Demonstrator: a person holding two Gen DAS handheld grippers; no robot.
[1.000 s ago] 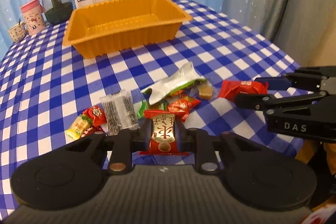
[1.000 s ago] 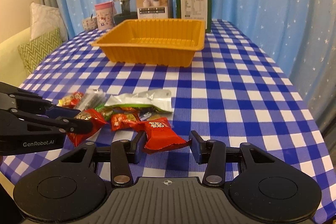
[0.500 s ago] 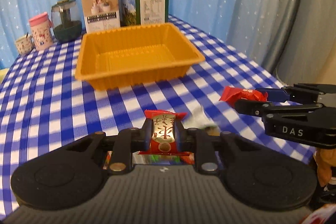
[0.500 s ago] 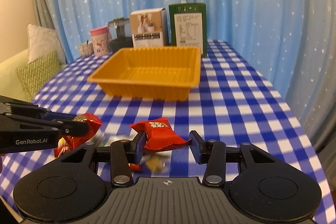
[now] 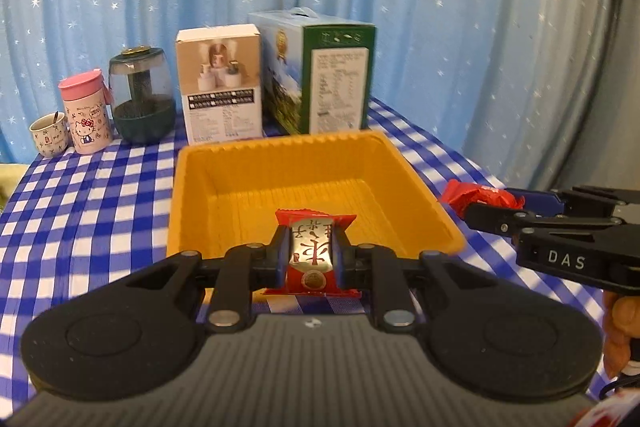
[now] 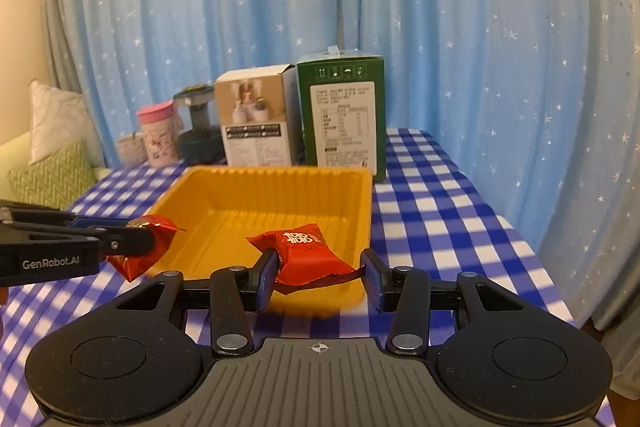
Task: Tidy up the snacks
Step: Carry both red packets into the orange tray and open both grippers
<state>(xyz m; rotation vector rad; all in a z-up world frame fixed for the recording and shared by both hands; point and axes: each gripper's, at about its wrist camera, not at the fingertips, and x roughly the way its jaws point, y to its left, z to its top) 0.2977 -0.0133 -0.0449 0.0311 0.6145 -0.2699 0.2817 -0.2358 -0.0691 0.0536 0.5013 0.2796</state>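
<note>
My left gripper (image 5: 311, 255) is shut on a red and gold snack packet (image 5: 312, 255), held just in front of the near rim of the orange tray (image 5: 240, 167). In the right wrist view that left gripper (image 6: 156, 239) shows at the left with its red packet (image 6: 158, 243) by the tray's left rim. My right gripper (image 6: 318, 273) is shut on a puffy red snack packet (image 6: 304, 251) above the orange tray's (image 6: 280, 195) near right corner. The right gripper (image 5: 476, 203) with its red packet (image 5: 464, 197) appears right of the tray. The tray holds nothing.
Behind the tray stand a white box (image 5: 220, 87), a green box (image 5: 336, 83), a dark glass jar (image 5: 140, 95), a pink cup (image 5: 86, 115) and a small mug (image 5: 48, 135). Blue starred curtains hang behind the checked table (image 5: 80, 195). Cushions (image 6: 52, 155) lie at the left.
Both grippers rose from the snack pile and moved forward to the tray, each keeping its packet. The loose snacks on the cloth have dropped out of view.
</note>
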